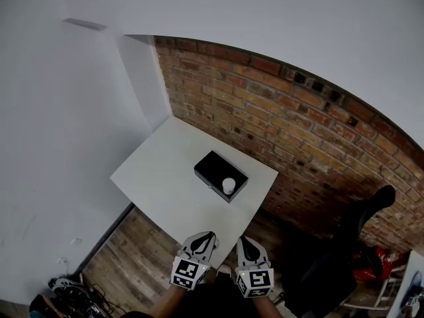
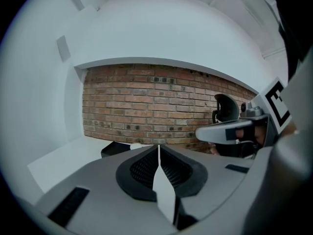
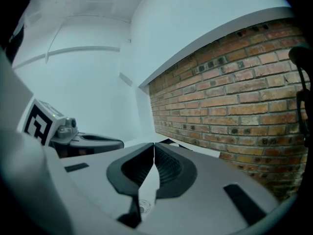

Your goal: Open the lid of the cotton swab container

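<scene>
Left gripper (image 1: 209, 234) and right gripper (image 1: 243, 240) are both closed and empty, short of the counter (image 1: 165, 167). The container (image 1: 228, 185) sits on a black tray (image 1: 211, 167) mid-counter, well ahead. It is probably light, smooth plastic that may slide or tip, so steady the body with one gripper and lift the lid's edge with the other. It looks small, white and rounded; the lid is too small to make out.

The left gripper (image 1: 209, 234) and the right gripper (image 1: 243, 240) are matching tools with smooth light-grey shells that taper to a narrow tip. Each carries a white cube (image 1: 188, 273) printed with black square markers. Black ribbed pads (image 2: 145, 169) line the jaws, and flat black slots (image 3: 239, 198) mark the shell tops.
</scene>
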